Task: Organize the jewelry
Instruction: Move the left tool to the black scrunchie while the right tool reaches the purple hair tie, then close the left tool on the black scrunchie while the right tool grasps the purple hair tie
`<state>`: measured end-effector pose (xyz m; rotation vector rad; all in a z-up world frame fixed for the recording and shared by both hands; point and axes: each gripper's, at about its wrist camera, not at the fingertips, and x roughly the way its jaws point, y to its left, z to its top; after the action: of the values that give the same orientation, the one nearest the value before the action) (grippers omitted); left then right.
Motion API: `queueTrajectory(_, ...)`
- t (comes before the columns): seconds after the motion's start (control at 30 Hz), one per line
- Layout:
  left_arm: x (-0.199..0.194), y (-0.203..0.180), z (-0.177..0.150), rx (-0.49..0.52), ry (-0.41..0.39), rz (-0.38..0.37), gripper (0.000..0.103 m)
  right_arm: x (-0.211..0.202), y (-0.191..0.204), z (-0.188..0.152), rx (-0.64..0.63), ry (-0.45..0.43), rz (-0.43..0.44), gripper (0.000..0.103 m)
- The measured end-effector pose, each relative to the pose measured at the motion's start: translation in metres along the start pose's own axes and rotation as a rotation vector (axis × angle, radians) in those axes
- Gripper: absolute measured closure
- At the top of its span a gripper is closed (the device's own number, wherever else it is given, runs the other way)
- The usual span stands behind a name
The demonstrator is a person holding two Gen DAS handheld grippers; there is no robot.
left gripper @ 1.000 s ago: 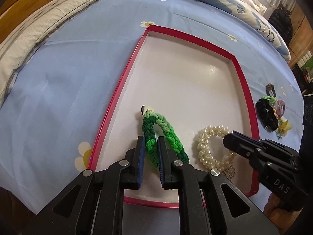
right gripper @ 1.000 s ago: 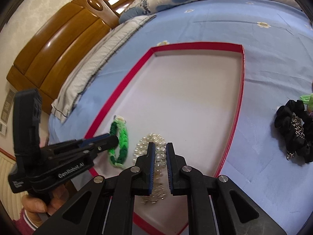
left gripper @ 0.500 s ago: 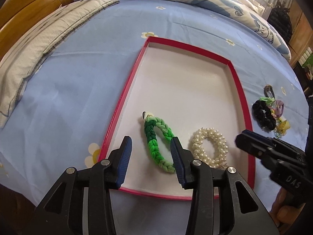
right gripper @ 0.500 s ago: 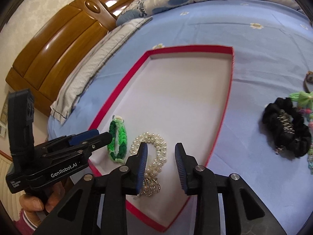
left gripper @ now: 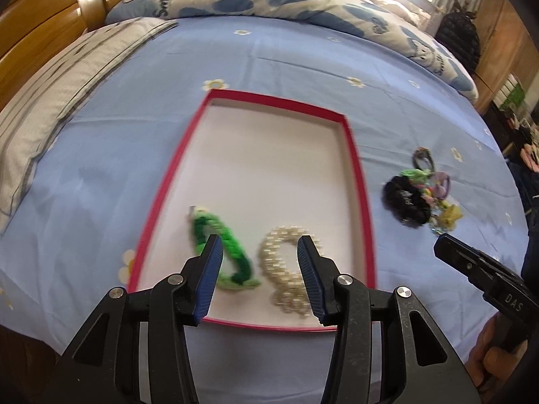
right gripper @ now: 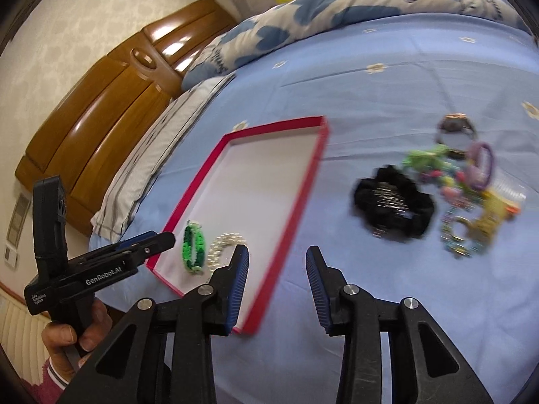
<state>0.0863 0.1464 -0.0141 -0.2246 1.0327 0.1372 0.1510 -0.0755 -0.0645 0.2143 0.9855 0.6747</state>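
The red tray (left gripper: 365, 222) lies on the blue bedsheet (left gripper: 269, 60). Inside it, at its near end, the green braided bracelet (left gripper: 224, 240) and the pearl bracelet (left gripper: 286, 262) now lie free, side by side. A second ago each claw pinched one; now the left gripper (left gripper: 257, 277) and right gripper (right gripper: 276, 286) are both apart and pulled back. To the tray's right, a pile with the black scrunchie (right gripper: 392, 205) waits, probably next.

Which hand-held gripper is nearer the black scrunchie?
Right. The right hand-held gripper hangs open just short of the black scrunchie; the left hand-held gripper is open over the tray.
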Motion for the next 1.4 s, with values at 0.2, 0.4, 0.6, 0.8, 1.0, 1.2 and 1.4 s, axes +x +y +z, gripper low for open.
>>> queueTrajectory(0.2, 0.003, -0.033, 0.000, 0.056, 0.011, -0.039, 0.058, -0.029, -0.031, -0.004, 0.059, -0.046, -0.053, 0.065)
queueTrajectory(0.4, 0.008, -0.061, 0.001, 0.096, 0.027, -0.076, 0.058, -0.052, -0.062, -0.006, 0.112, -0.091, -0.095, 0.065)
queueTrajectory(0.6, 0.020, -0.087, 0.010, 0.138, 0.036, -0.097, 0.058, -0.067, -0.091, -0.004, 0.152, -0.116, -0.139, 0.065)
queueTrajectory(0.8, 0.040, -0.109, 0.024, 0.169, 0.059, -0.116, 0.058, -0.069, -0.113, 0.010, 0.161, -0.141, -0.179, 0.065)
queueTrajectory(1.0, 0.061, -0.129, 0.036, 0.195, 0.083, -0.146, 0.058, -0.055, -0.132, 0.031, 0.163, -0.135, -0.194, 0.065)
queueTrajectory(1.2, 0.087, -0.152, 0.048, 0.236, 0.119, -0.163, 0.058, -0.033, -0.147, 0.048, 0.170, -0.112, -0.200, 0.068)
queueTrajectory(1.4, 0.116, -0.166, 0.052, 0.274, 0.159, -0.118, 0.058, -0.014, -0.160, 0.055, 0.181, -0.085, -0.201, 0.069)
